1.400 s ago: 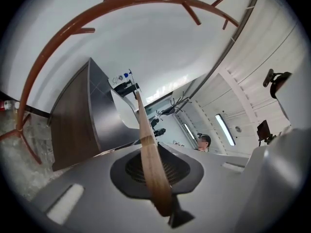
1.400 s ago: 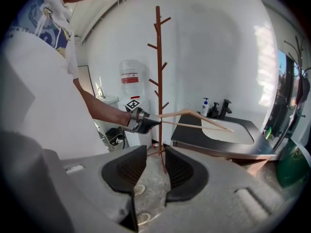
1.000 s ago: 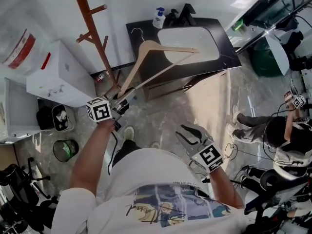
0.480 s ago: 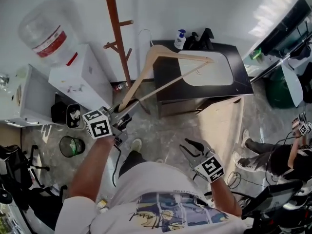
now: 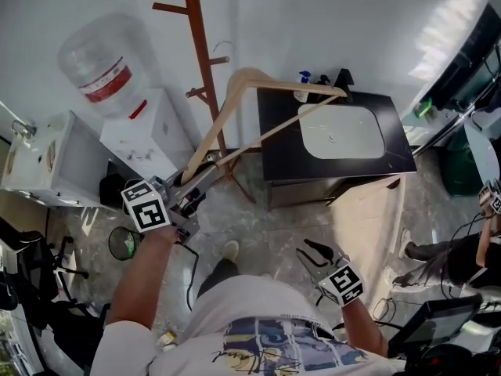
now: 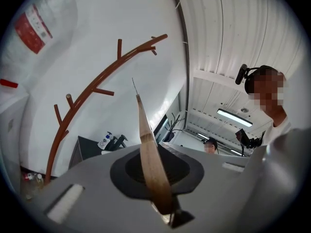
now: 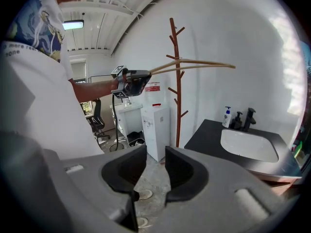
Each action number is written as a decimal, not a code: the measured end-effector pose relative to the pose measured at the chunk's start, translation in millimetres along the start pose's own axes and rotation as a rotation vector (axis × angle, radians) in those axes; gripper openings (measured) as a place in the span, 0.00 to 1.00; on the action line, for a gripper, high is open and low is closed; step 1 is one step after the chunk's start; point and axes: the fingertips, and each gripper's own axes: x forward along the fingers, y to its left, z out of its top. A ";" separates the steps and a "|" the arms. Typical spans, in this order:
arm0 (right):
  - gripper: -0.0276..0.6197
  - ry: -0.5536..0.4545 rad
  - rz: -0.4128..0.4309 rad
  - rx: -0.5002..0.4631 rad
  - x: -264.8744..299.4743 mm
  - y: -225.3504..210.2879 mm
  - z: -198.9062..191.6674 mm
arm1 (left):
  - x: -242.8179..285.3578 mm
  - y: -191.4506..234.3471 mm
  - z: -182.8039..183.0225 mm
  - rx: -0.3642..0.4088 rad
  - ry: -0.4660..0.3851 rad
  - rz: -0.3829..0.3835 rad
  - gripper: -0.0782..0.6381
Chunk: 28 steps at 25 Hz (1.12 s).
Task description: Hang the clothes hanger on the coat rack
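1. Pinching the clothes hanger (image 5: 232, 104) with the left gripper (image 5: 210, 163), jaws clamped hard on the lower tip of one wooden arm.
2. Seen from the left gripper view as a thin wooden edge rising straight out from between the pressed jaws, just right of the coat rack (image 6: 97, 89).
3. Holding the hanger's triangle up beside the rack's pole, at the height of the upper pegs, with the far wooden arm and the crossbar reaching away from the pole on the sink side.
4. Ending in a wire hook (image 6: 134, 86) close to the pole; cannot tell whether touching a peg or the pole.
5. Crossing in front of the rack's pole in the right gripper view, below the topmost pegs.
6. Hanging low and well apart from the coat rack: right gripper (image 5: 317, 251), jaws spread, only bare floor showing in the gap between them.
7. Standing just beside the rack, on the side away from the sink: white water dispenser (image 5: 153, 124) with a clear bottle (image 5: 102, 57) on top.
8. Standing on the rack's other side, near its foot: black counter (image 5: 278, 143) with a white basin (image 5: 344, 131) set in it.
9. Sitting at the counter's back edge, at the corner nearer the rack: soap bottle (image 5: 304, 84), partly hidden behind the hanger's far tip.
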 end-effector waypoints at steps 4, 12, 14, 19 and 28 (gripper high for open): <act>0.23 -0.009 -0.007 0.005 2.9 -2.4 0.5 | -6.2 -3.7 27.6 0.052 -0.006 0.012 0.15; 0.23 -0.029 -0.012 0.011 16.7 -1.5 13.5 | -7.9 -18.3 90.1 0.106 -0.020 -0.047 0.15; 0.23 -0.033 -0.017 0.013 18.5 -1.8 14.7 | -6.7 -19.8 102.9 0.120 -0.022 -0.053 0.15; 0.23 -0.042 -0.033 0.022 19.1 -2.8 15.7 | 1.8 -23.9 119.9 0.136 -0.019 -0.084 0.15; 0.23 -0.065 -0.047 0.093 20.7 -11.1 20.8 | 24.4 -9.4 159.3 0.141 -0.031 -0.125 0.15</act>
